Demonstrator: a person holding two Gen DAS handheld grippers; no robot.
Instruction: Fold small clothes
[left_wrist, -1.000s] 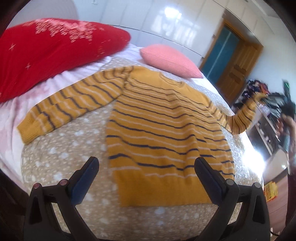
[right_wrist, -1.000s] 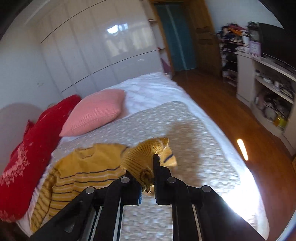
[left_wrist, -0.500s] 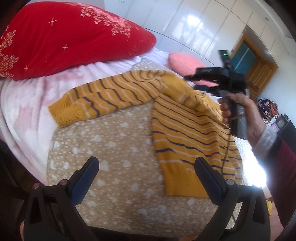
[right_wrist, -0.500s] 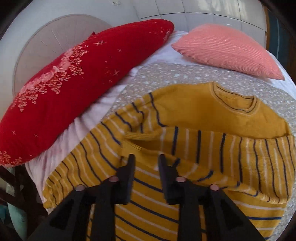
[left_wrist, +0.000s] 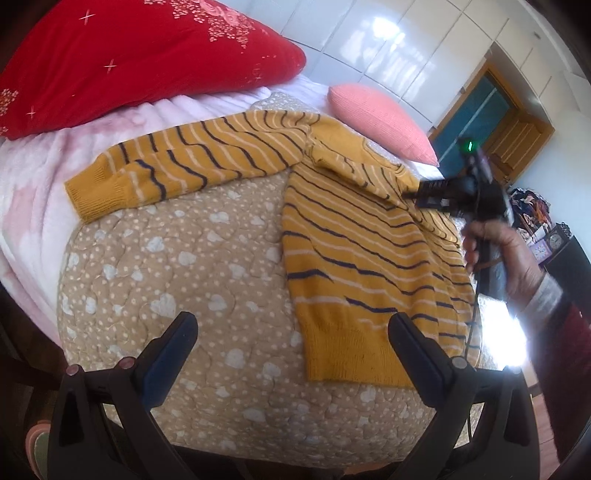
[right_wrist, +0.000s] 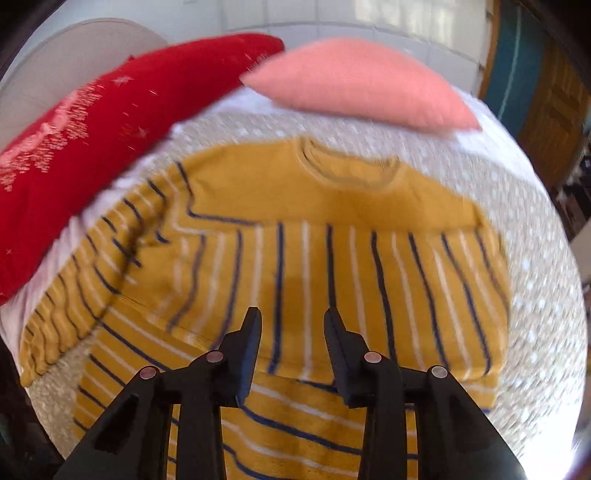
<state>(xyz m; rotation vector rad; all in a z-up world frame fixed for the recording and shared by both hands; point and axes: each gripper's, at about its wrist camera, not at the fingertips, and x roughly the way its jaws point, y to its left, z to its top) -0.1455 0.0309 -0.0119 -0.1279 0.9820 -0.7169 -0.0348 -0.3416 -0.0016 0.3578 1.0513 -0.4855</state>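
Observation:
A mustard-yellow sweater with navy and white stripes lies flat on the bed. Its left sleeve stretches out toward the pink sheet. Its right sleeve lies folded across the chest. My left gripper is wide open and empty, above the blanket near the hem. My right gripper is open and empty just above the folded sleeve; it also shows in the left wrist view, over the sweater's right shoulder.
A tan dotted blanket covers the bed over a pink sheet. A red pillow and a pink pillow lie at the head. A wooden door and cluttered shelves stand beyond the bed's right side.
My right gripper carried the right sleeve across the chest, then opened and let it go. My left gripper stayed open and shifted toward the left of the bed.

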